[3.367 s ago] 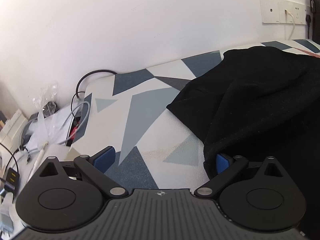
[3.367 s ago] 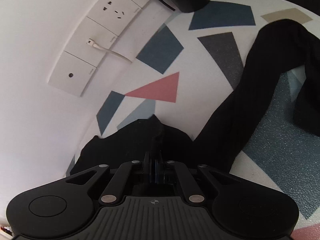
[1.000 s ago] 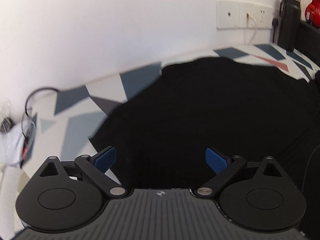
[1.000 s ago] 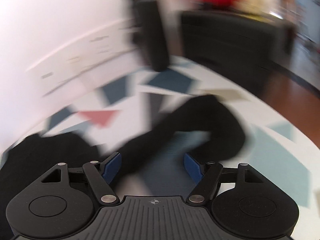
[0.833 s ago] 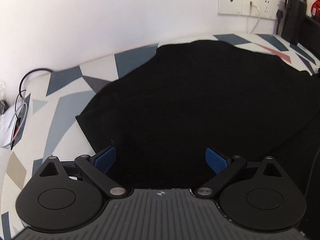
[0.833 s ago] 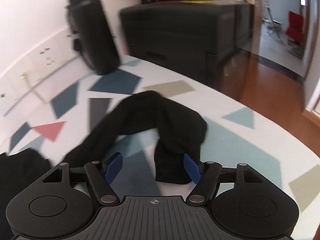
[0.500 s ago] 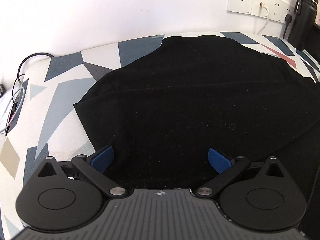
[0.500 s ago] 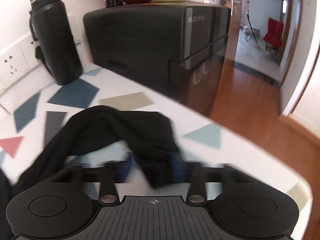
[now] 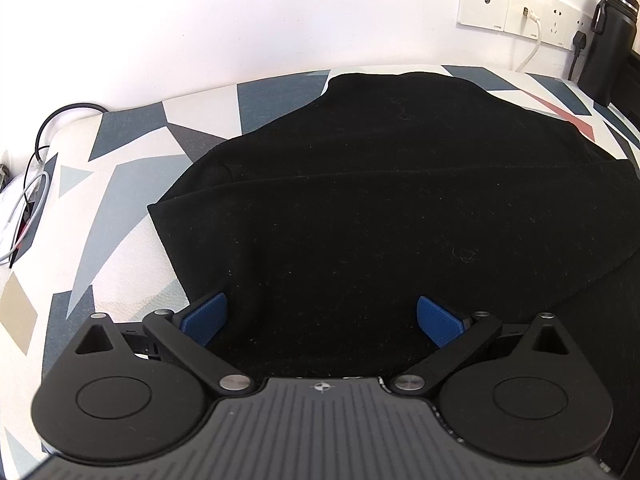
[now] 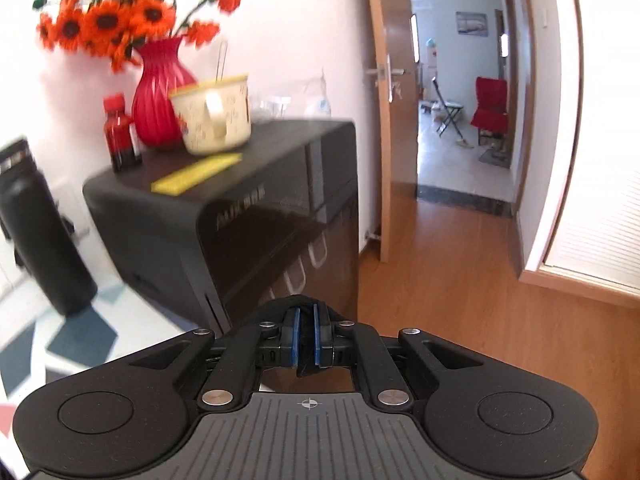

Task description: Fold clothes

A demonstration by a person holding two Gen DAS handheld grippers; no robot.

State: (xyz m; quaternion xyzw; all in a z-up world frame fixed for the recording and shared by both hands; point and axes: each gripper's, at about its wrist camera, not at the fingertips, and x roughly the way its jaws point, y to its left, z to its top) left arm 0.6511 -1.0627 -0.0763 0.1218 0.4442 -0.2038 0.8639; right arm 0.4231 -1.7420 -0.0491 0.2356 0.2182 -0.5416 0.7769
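A matte black garment [image 9: 400, 200], soft knit flecked with pale lint, lay spread on the table [image 9: 132, 184] with its geometric print, its long axis running left to right. The left gripper [image 9: 320, 318] hovered over the near hem, ribbed blue pads spread wide and grasping nothing. The right gripper [image 10: 305, 334] was clenched on a strip of black cloth [image 10: 305, 356] before a glossy black cabinet [image 10: 240, 208] lettered "AUX".
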